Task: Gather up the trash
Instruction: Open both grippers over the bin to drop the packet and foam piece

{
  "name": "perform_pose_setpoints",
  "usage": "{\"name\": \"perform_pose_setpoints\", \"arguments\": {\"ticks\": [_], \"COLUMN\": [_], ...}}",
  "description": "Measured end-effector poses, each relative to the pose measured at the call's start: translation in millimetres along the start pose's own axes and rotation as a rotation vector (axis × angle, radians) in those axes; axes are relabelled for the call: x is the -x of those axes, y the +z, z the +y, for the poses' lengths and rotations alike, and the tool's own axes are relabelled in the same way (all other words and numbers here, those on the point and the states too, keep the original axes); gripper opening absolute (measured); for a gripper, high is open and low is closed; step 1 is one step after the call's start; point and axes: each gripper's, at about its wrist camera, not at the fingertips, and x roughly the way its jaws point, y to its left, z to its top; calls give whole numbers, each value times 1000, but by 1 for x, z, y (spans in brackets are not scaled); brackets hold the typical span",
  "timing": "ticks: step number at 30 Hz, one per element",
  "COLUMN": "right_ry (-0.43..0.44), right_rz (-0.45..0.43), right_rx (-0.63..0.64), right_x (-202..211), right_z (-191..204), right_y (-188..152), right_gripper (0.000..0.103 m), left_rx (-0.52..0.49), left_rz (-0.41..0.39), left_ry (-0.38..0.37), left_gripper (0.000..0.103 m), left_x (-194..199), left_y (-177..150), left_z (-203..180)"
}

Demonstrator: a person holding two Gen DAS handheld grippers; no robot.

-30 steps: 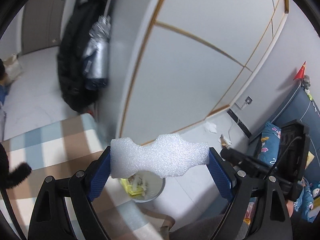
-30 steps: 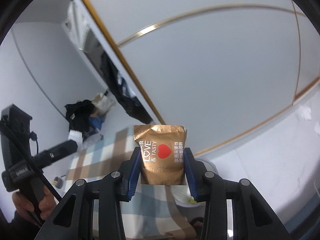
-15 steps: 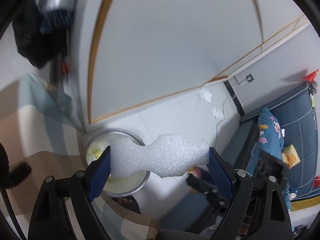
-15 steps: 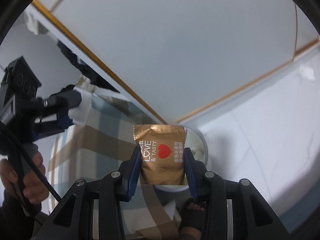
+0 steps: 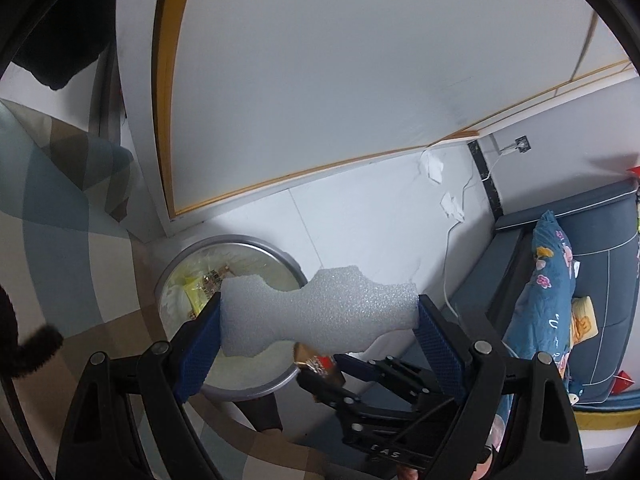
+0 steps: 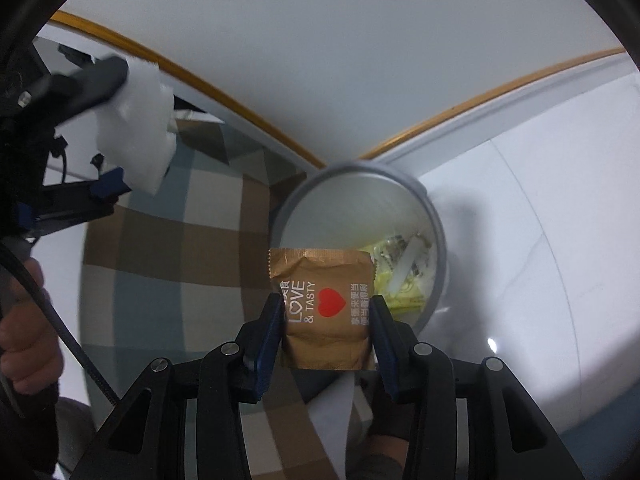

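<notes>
Two hand-held tools hang over a round grey trash bin (image 5: 236, 390) standing on a pale tiled floor (image 5: 360, 220) beside a white wardrobe (image 5: 340, 60) with gold trim.

The left tool (image 5: 318, 314) has its blue pads spread wide and pressed on both ends of a white foam scrap (image 5: 320, 316), which spans the whole gap between them. Seen from this wrist, the scrap sits over the bin's near rim, partly above the opening and partly past it.

The right tool (image 6: 325, 324) carries a gold snack wrapper (image 6: 324, 312) printed with "LOVE & TASTY" and a red heart. Its jaws have just been opening a little, and the wrapper stands upright between the two pads; whether both pads press on it firmly is hard to judge, though each appears to touch an edge. From this wrist the wrapper hangs in front of the bin's near left rim.

Inside the bin lie yellow wrappers (image 6: 400, 284) and other pale litter against the light liner. A checked blanket (image 6: 168, 264) in brown, blue and cream lies at the bin's left. A blue sofa (image 5: 600, 240) with a flowered cushion (image 5: 548, 280) stands at the right of the left wrist view, and crumpled white paper (image 5: 434, 168) lies on the floor near the wall.
</notes>
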Motion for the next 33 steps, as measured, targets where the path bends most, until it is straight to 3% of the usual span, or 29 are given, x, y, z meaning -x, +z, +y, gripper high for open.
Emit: {"name": "perform_pose_setpoints", "arguments": {"ticks": [2, 8, 12, 22, 33], "right_ry": [10, 14, 25, 35, -16], "right_rz": [15, 59, 66, 12, -52], "right_rx": [1, 4, 7, -11, -117], "right_x": [-8, -34, -39, -17, 28], "right_z": [-1, 0, -2, -13, -47], "right_y": [2, 2, -1, -10, -31], "right_gripper": [45, 62, 65, 70, 76], "left_rx": [1, 18, 27, 32, 13], "left_rz": [8, 29, 35, 59, 122], "left_ry": [7, 7, 8, 25, 139], "left_gripper": [87, 87, 87, 87, 88], "left_x": [-4, -11, -14, -22, -48], "left_y": [1, 5, 6, 6, -3], "left_z": [0, 3, 7, 8, 9]}}
